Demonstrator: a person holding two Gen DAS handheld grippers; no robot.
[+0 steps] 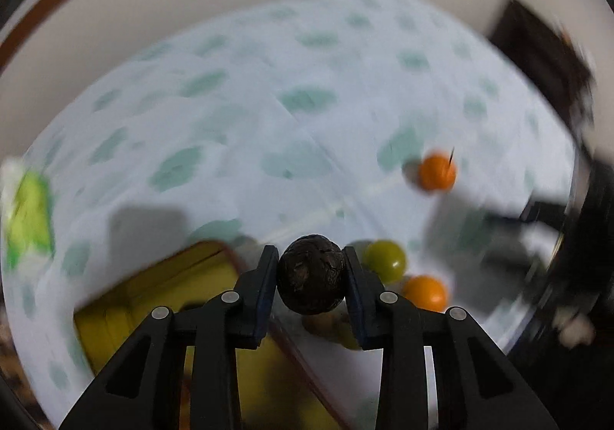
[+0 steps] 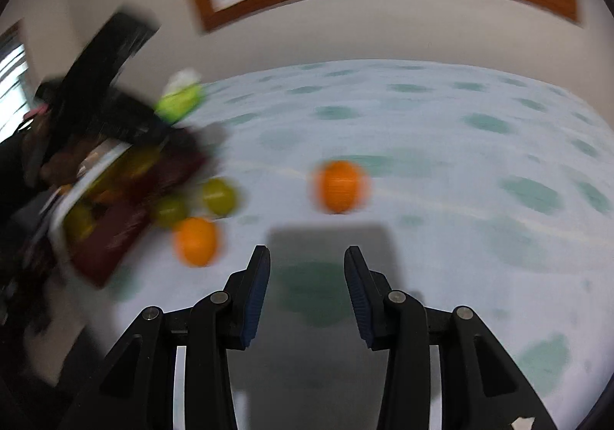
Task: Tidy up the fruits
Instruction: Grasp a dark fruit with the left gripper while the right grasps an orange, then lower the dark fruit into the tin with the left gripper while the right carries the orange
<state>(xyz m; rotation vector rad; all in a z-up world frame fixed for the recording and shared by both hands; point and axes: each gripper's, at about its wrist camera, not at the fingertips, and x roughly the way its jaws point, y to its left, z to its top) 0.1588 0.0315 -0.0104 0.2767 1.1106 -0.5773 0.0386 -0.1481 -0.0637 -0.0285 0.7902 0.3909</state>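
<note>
- The left gripper [image 1: 310,278] has its pads pressed on a dark wrinkled fruit [image 1: 310,278], round and rough-skinned, lifted above the yellow tray [image 1: 161,299].
- The tray lies just down-left of the jaws, so the left hand is plainly nearer.
- Beside the tray: a smooth green fruit [image 1: 385,261] and glossy orange one [image 1: 426,292].
- The right gripper [image 2: 307,276] stands part open, empty, over the spotted cloth [image 2: 441,146].

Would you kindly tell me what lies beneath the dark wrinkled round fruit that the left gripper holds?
Below the dark wrinkled round fruit, clamped in the left gripper, show the yellow tray with its brown rim and the white green-spotted tablecloth. Whatever lies directly underneath is covered by the fruit and the fingers.
</note>
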